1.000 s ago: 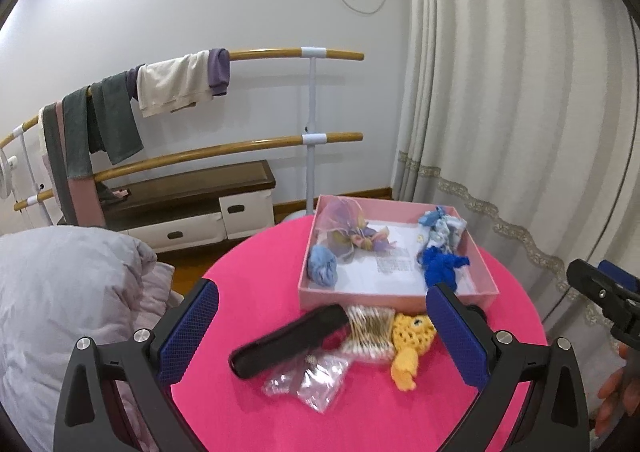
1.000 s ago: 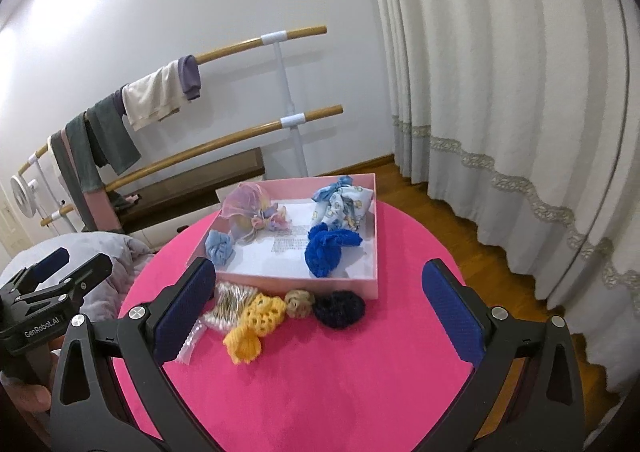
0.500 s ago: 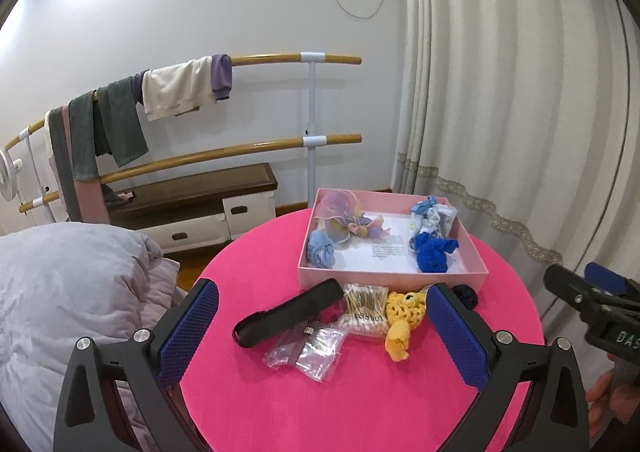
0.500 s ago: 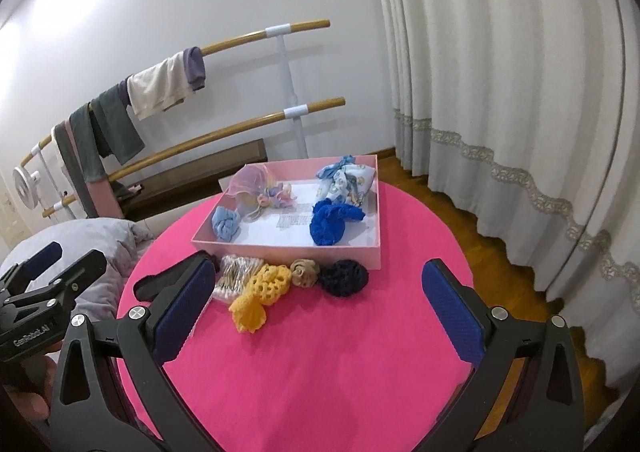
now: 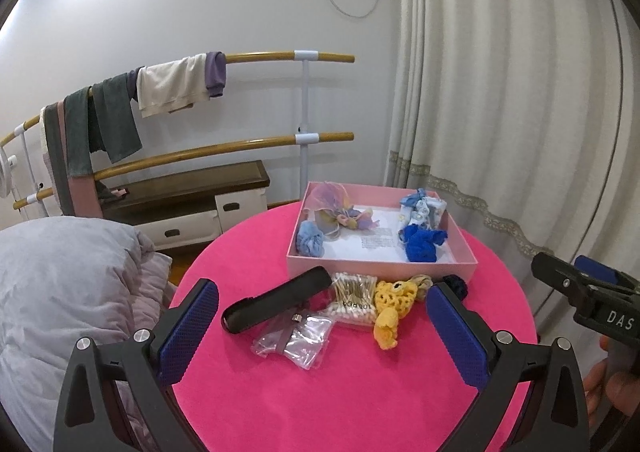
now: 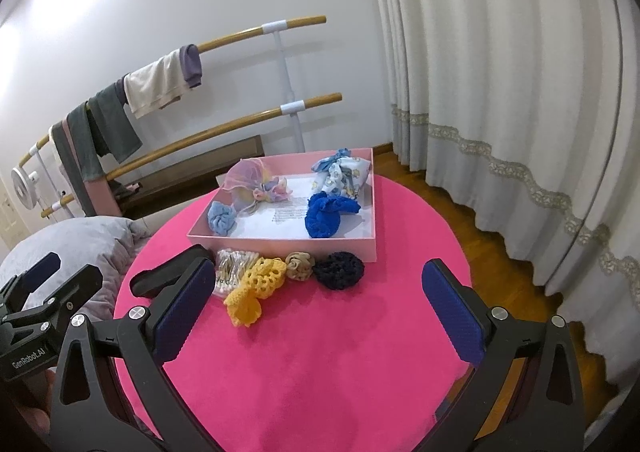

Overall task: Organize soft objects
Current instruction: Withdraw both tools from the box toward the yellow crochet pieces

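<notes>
A pink box (image 5: 380, 266) (image 6: 280, 243) on the round pink table holds a light blue scrunchie (image 6: 221, 217), a pastel organza one (image 6: 256, 184), a printed one (image 6: 342, 174) and a royal blue one (image 6: 326, 214). In front of the box lie a yellow crocheted scrunchie (image 6: 256, 288) (image 5: 390, 302), a beige one (image 6: 301, 266) and a navy one (image 6: 339, 270). My left gripper (image 5: 320, 328) and right gripper (image 6: 316, 304) are both open and empty, held above the table's near side.
A black case (image 5: 276, 300), a pack of cotton swabs (image 5: 354, 298) and a clear plastic bag (image 5: 296, 340) lie left of the scrunchies. A grey duvet (image 5: 60, 284) is at left. Curtains (image 6: 500, 72) hang at right. A barre rack with clothes stands behind.
Both grippers have pulled back and up from the table, so the box and scrunchies look smaller and farther. Nothing on the table has moved.
</notes>
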A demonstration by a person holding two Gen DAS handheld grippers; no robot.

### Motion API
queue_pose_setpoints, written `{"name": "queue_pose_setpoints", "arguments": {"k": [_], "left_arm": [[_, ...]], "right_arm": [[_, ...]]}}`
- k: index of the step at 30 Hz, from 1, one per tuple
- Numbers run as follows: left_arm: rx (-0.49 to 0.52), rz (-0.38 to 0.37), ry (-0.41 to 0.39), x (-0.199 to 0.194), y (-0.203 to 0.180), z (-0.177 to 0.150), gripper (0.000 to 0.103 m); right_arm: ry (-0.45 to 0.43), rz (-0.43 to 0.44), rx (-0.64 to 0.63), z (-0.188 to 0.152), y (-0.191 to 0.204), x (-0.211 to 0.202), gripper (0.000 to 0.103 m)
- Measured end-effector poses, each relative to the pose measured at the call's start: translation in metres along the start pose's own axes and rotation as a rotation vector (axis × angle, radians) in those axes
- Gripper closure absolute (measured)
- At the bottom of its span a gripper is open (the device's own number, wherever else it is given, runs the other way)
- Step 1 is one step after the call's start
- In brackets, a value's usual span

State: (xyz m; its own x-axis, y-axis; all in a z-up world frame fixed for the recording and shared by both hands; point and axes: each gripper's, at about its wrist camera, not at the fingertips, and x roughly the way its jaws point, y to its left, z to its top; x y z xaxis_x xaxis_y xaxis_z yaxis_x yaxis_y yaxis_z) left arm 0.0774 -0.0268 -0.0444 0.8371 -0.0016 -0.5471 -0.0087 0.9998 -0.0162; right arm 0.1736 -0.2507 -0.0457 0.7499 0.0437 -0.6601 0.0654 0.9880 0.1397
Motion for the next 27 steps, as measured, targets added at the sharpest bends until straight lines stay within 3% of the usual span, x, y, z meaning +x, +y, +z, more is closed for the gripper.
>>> {"name": "queue_pose_setpoints", "arguments": {"k": [12,27], "left_arm": [[-0.004,0.046,0.079,0.035,0.016,-0.009,0.000],[0.012,0.016,0.212,0.112,0.009,-0.027,0.000]], "right_arm": [[0.066,0.001,0.012,-0.011,-0.005,0.030,0.000],[0.210,-0.030,0.025,-0.033,-0.018,0.094,0.000]]}}
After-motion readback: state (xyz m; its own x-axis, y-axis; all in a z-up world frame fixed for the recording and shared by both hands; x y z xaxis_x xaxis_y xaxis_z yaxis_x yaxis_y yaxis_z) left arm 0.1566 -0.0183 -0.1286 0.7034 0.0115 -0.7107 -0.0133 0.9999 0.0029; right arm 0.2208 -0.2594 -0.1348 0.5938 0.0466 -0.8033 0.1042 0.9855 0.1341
